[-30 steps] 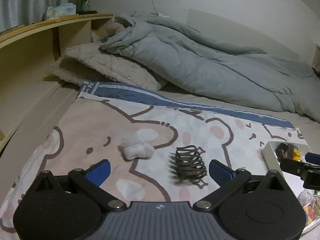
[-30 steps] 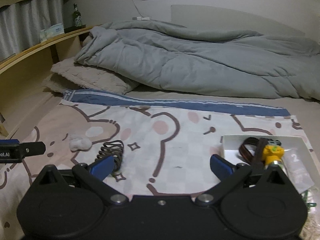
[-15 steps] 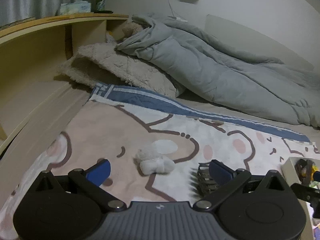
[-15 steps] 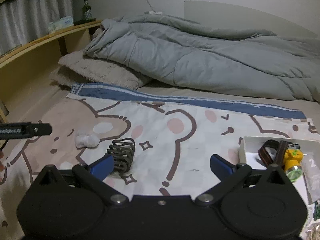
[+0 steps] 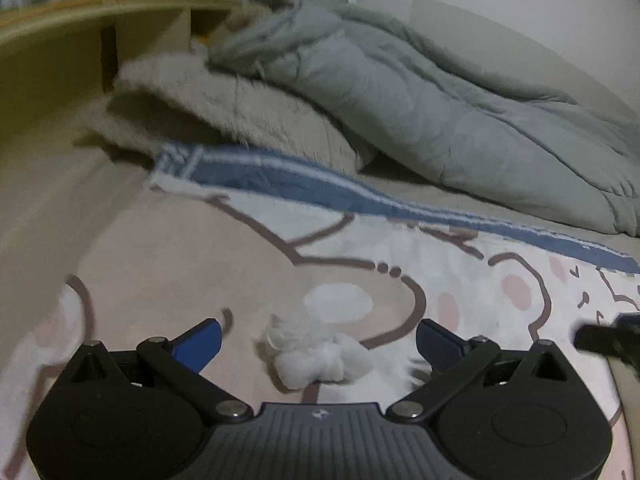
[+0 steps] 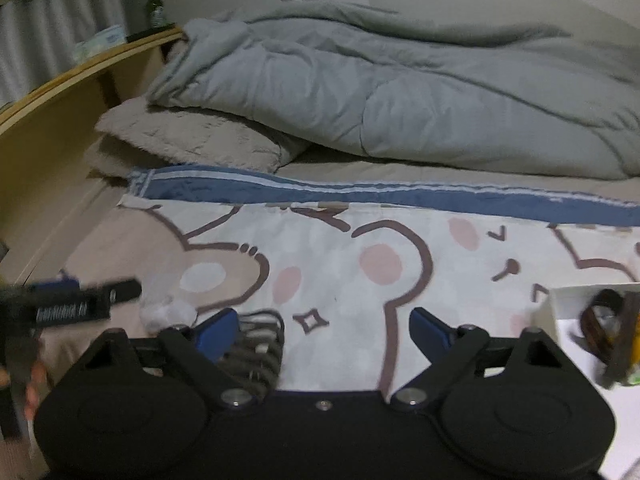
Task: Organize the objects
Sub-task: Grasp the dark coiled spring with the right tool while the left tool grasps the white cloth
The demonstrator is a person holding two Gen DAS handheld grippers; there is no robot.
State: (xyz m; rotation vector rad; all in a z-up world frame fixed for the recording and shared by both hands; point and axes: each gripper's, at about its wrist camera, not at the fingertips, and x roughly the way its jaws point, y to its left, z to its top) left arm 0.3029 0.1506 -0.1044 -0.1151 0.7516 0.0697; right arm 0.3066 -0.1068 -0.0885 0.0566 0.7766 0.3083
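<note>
Since a second ago we have come lower over the bed: our left gripper (image 5: pixel 318 344), jaws wide, now frames the white fluffy ball (image 5: pixel 316 358), while our right gripper (image 6: pixel 324 328), closing on nothing, probably approaches the dark hair claw (image 6: pixel 260 344).

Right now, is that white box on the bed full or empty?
Not empty: the white box holds a brown strap and something yellow. How full, cannot tell.

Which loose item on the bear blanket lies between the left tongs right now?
The white fluffy wad, centred between the open left tongs; the dark hair claw sits by the right tongs.
</note>
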